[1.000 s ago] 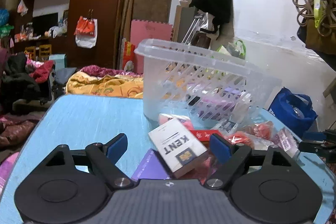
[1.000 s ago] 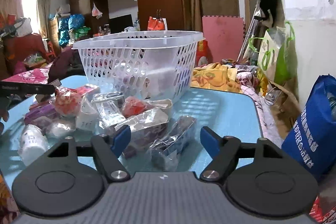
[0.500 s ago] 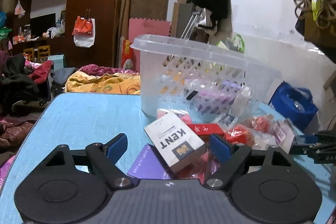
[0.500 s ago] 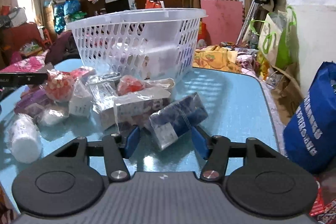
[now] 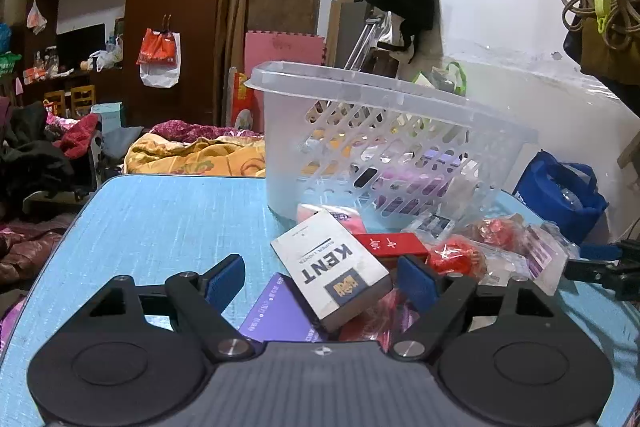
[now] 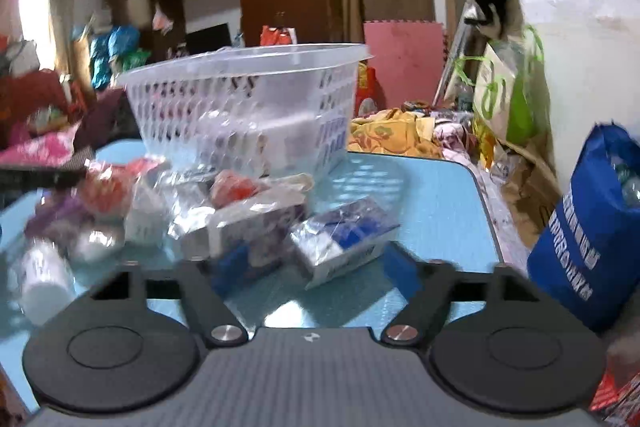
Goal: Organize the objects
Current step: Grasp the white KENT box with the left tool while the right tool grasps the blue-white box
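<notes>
Left gripper (image 5: 320, 277) sits wide open, the white KENT box (image 5: 332, 273) between its 2 blue pads, neither one pressing. Right gripper (image 6: 316, 263) has just been opening; the blue-and-white packet (image 6: 344, 233) lies free between its jaws on the blue table (image 5: 172, 219). Beyond, a heap of wrapped packets (image 6: 192, 203), then the clear basket (image 6: 248, 107).

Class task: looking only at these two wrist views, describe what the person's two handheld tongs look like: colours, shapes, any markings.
Both match. The left tongs and right tongs each have black angular finger arms tipped with blue pads, pivoting on silver round bolts. Two black round discs flank a grey ribbed body bearing a small white emblem. No cables, sleeves or hands show.
</notes>
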